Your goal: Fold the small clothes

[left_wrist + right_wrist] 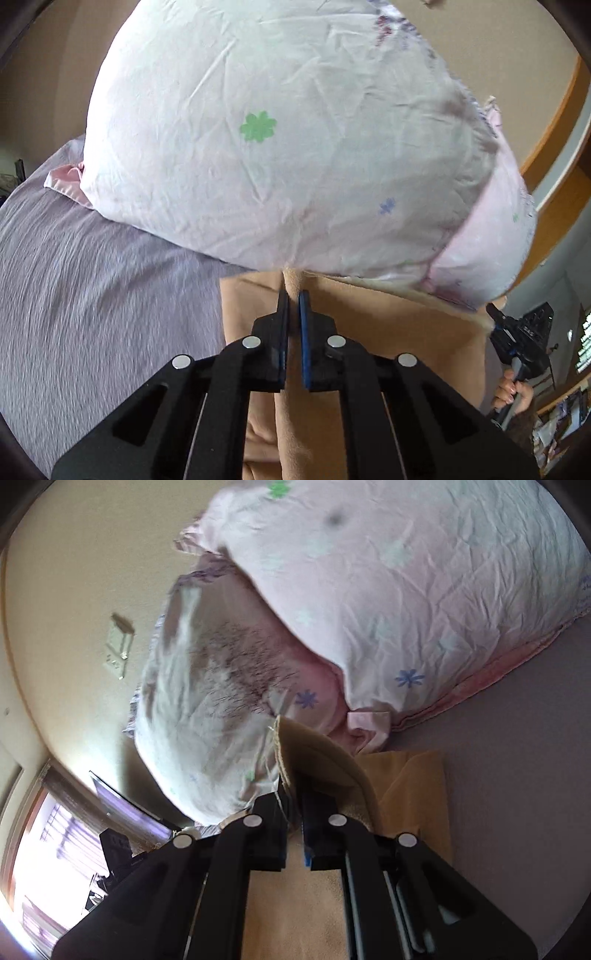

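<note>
A tan garment point(388, 332) lies spread over the lilac bed sheet point(92, 277), just in front of a big pale pillow. My left gripper point(294, 301) is shut on a raised fold of this garment at its far edge. My right gripper point(293, 797) is shut on another edge of the tan garment point(317, 760), which stands up as a curled flap above the jaws while the rest point(410, 786) lies flat. The right gripper and the hand that holds it also show in the left wrist view point(517, 350), at the garment's right side.
A large white-pink pillow with flower prints point(277, 129) lies right behind the garment, also in the right wrist view point(424, 590), with a second crumpled pillow point(207, 720) beside it. A beige wall point(74, 609), a window point(37, 849) and a cluttered shelf point(561, 413) surround the bed.
</note>
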The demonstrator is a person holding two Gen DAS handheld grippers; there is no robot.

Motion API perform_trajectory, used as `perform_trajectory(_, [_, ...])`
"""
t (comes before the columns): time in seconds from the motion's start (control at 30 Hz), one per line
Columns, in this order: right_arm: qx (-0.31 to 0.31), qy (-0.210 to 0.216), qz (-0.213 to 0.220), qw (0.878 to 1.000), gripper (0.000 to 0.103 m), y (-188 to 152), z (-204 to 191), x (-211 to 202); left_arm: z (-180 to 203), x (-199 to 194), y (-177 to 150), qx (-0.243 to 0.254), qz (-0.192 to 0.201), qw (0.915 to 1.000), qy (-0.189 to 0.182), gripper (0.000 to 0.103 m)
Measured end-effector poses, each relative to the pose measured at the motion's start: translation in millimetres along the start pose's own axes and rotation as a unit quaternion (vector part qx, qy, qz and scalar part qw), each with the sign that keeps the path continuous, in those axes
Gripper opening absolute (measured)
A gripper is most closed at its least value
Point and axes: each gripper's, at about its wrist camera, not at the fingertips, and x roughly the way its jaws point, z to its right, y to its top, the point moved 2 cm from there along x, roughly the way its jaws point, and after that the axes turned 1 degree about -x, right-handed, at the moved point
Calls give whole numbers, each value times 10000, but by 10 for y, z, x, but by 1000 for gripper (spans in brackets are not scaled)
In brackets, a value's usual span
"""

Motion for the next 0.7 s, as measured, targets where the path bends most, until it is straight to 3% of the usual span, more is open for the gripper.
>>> perform_trajectory(0.13, [524,-920,-356,9937,6,59,413,472,-208,687,34,-356,-435,9971,505,5])
perform_trajectory(0.2, [787,-1358,-572,9860,8,13,570,628,-292,847,11,-593,-537,9958,443,5])
perform_trajectory(0.27, [880,-1397,-598,9845,16,15,579,635,-306,800,40,-742,-469,9958,279,5])
perform_trajectory(0.33, [719,-1408,-499,9862,64,44,457,518,-319,616,90,-853,-339,9957,-74,10])
perform_trajectory(0.37, [590,-1357,-375,9883,72,44,368,427,-332,512,100,-910,-258,9954,-163,15])
perform_trajectory(0.43, [208,-1048,-259,9939,74,-9,152,249,-352,267,69,-983,-133,9947,-269,61])
perform_trajectory(0.47, [88,-910,-318,9953,74,-55,85,206,-350,169,20,-988,-127,9946,-282,67])
perform_trajectory(0.57, [63,-874,-688,9938,74,-269,85,154,-325,8,-253,-922,-513,9936,-396,68])
perform_trajectory(0.63, [272,-1272,-1029,9862,66,-395,291,202,-314,-46,-513,-977,-827,9904,-526,68])
perform_trajectory(0.7, [250,-1258,-812,9884,65,-400,296,73,-326,-74,-709,-1048,-1098,9869,-556,68])
